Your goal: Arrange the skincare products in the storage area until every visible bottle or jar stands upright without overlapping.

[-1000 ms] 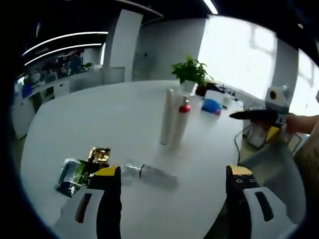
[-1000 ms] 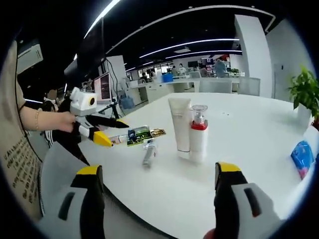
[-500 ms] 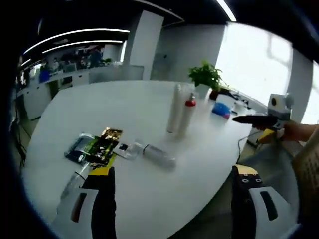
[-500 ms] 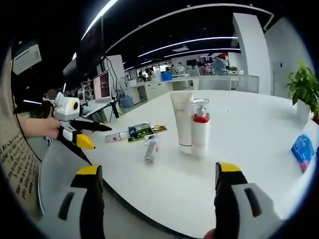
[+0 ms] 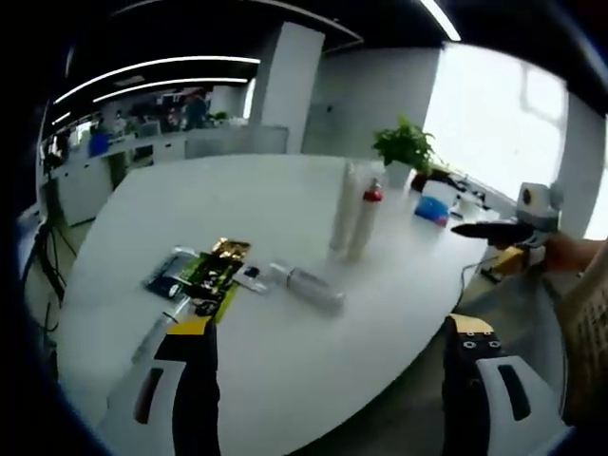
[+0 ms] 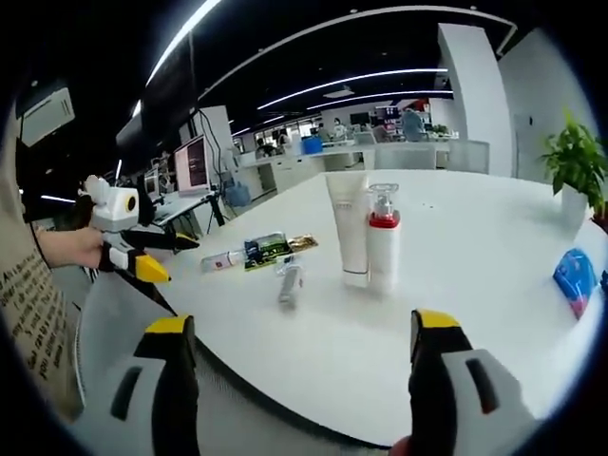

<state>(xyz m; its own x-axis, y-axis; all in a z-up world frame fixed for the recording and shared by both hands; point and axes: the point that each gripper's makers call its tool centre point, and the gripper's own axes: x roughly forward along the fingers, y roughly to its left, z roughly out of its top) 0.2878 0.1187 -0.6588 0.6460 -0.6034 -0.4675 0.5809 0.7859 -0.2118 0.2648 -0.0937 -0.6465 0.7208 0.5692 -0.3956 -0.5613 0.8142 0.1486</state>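
Tube (image 6: 349, 227): we see it upright mid-table, touching the pump bottle (image 6: 383, 249) — red collar, also upright.
Clear bottle (image 6: 289, 282): lying flat on the table (image 6: 494, 313), near the front edge.
Sachets (image 5: 211, 274): flat, just beside that fallen bottle.
Left gripper (image 5: 328, 334): jaws wide apart, nothing held, off the table edge.
Right gripper (image 6: 304, 328): jaws spread too — empty.
Plant (image 5: 407, 150): far side.

- Left gripper view: off tabletop (image 5: 237, 218) edge, faces across, far.
- Right gripper view: opposite side, similar distance.
- Shared: upright pump bottle (image 5: 365, 220) (image 6: 383, 249), lying bottle (image 5: 306, 288) (image 6: 289, 282).
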